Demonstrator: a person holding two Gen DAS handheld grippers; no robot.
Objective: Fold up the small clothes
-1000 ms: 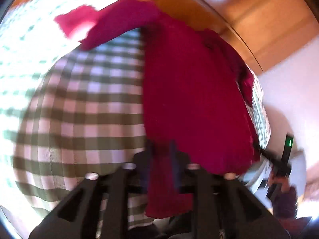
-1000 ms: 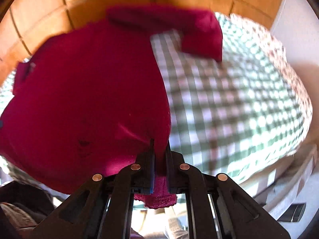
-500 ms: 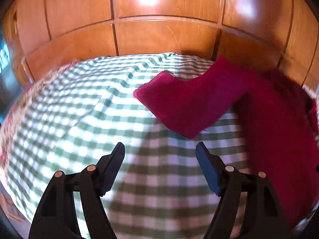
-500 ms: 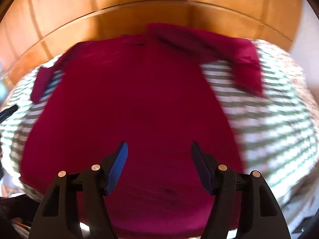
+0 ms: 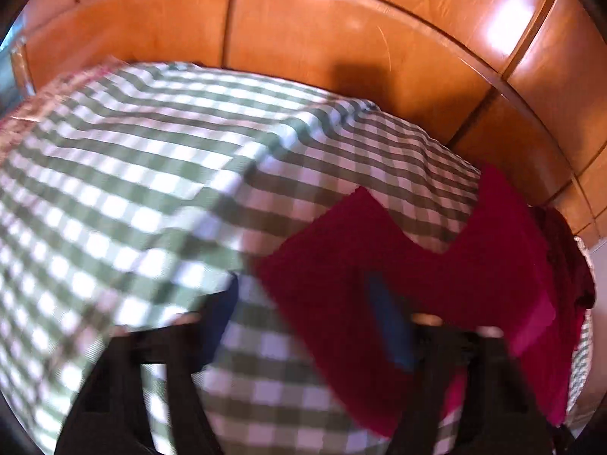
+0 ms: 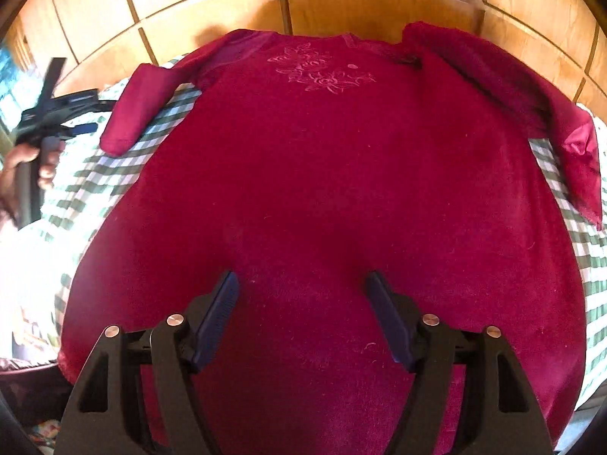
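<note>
A dark red long-sleeved top (image 6: 322, 189) with an embroidered flower motif lies spread flat on the green-and-white checked cloth (image 6: 580, 250), both sleeves angled outward. My right gripper (image 6: 301, 303) is open and empty above the top's lower body. In the left wrist view, blurred, my left gripper (image 5: 307, 314) is open and empty over the end of the left sleeve (image 5: 349, 265). The left gripper also shows in the right wrist view (image 6: 64, 113), held by a hand beside that sleeve's cuff.
Wooden panelled doors (image 5: 341, 30) stand close behind the checked cloth (image 5: 132, 189). The cloth drops away at its far left edge, where a patterned border (image 5: 34, 113) shows. Dark clutter (image 6: 26, 383) lies at the lower left of the right wrist view.
Both grippers let go of the top's hem and opened. The top now lies flat. The left gripper has swung to the left sleeve; the right has pulled back over the body.
</note>
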